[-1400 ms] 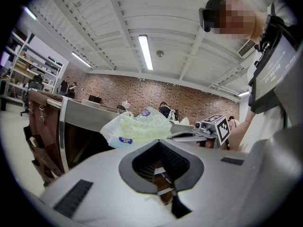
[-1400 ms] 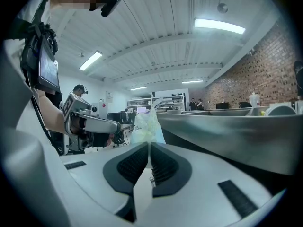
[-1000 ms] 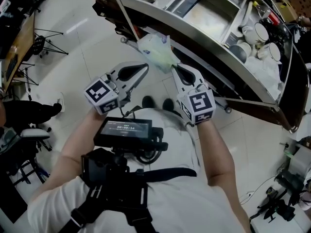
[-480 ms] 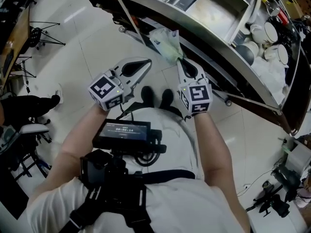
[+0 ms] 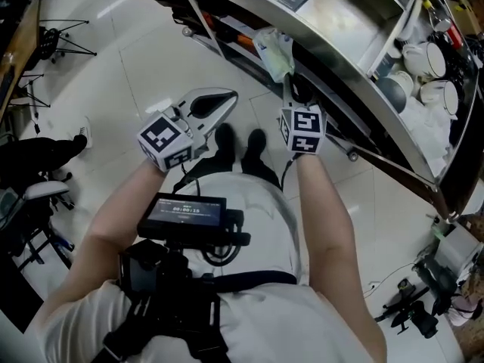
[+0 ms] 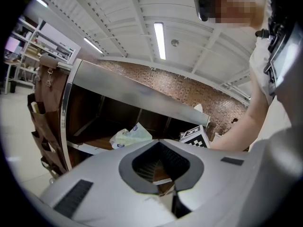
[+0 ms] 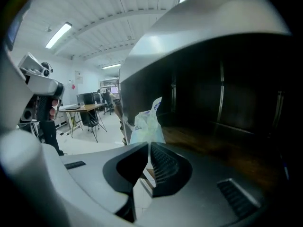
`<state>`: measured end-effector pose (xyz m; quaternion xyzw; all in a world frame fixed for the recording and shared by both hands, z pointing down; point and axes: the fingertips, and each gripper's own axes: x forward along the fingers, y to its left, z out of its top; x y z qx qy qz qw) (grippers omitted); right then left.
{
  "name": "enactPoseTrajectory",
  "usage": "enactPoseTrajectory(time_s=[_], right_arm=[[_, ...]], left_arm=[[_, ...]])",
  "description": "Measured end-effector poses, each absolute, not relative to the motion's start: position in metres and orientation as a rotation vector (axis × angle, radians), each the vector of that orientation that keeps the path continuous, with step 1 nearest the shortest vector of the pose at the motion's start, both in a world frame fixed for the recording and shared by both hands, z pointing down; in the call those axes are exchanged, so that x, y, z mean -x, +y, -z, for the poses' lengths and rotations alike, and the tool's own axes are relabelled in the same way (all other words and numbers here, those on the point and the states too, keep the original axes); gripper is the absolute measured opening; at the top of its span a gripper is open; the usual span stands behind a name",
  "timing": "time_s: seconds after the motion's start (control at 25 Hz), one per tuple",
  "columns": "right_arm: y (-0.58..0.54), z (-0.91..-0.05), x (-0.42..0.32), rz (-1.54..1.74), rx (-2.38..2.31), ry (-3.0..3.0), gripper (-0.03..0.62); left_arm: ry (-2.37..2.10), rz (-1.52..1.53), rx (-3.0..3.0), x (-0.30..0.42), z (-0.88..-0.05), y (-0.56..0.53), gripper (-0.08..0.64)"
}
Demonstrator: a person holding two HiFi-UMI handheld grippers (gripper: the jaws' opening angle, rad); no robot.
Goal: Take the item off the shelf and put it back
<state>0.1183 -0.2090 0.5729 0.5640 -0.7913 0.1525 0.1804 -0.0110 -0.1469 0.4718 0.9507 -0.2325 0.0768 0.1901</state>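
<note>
right gripper: shown just above the centre of the head view; the jaws are drawn almost together, and the lower edge of the packet is pinched between the tips.
packet: a pale green and white plastic pouch, held upright at top centre of the head view, at the front edge of the shelf; whether it rests on the lower board cannot be told.
left gripper: held left of centre, well apart from the packet; the jaws are brought fully together and nothing is gripped.
shelf: a metal unit running across the upper right of the head view; white cups are stored at its far right.
</note>
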Motion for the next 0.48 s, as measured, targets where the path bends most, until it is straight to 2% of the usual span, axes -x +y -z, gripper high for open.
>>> enactPoseTrajectory(time_s=[0.48], right_arm=[[-0.254,-0.612,-0.153,-0.398,-1.735,-2.021,0.026]], left_arm=[[-0.668,-0.265,-2.635,0.019,-0.487,-0.141,0.002]])
